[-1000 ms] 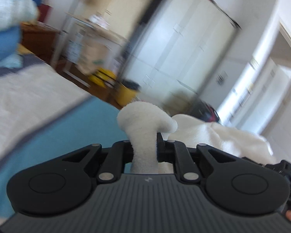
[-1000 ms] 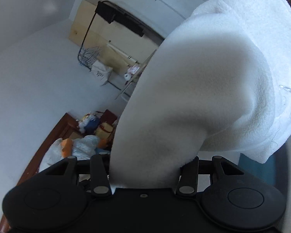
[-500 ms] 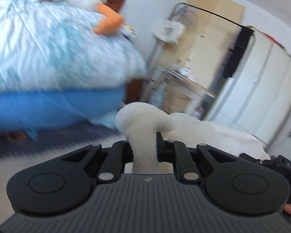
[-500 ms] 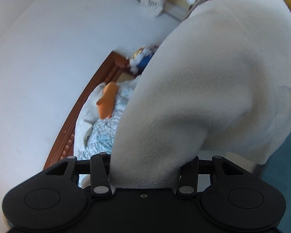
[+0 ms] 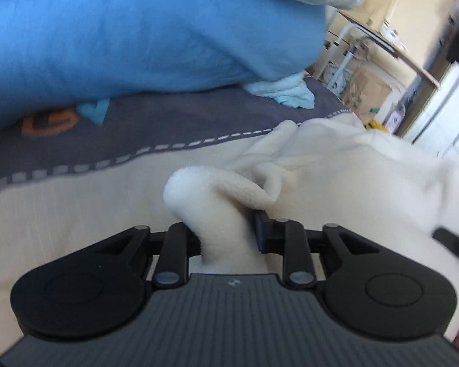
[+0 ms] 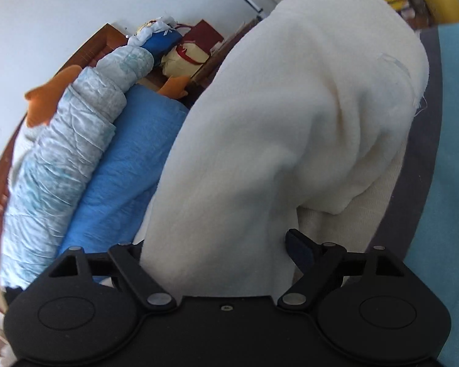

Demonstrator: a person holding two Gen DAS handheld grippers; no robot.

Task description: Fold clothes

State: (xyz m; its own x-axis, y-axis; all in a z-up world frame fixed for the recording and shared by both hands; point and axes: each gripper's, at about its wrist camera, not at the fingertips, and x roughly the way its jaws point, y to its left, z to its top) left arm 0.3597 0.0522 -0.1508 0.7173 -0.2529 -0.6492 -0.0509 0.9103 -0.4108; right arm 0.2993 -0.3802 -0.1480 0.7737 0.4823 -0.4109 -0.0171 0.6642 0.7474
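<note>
I saw my left gripper opening, white fleece garment bunched between its jaws over the bed. My right gripper was opening wide, the fleece draped between its jaws.

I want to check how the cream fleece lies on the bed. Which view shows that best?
Left wrist: the cream fleece spreads crumpled over the bedspread. Right wrist shows only a bulging fold close up, hiding most of the bed.

Blue bedding probably close ahead

Two wrist views — close over the bed; shared white fleece.
</note>
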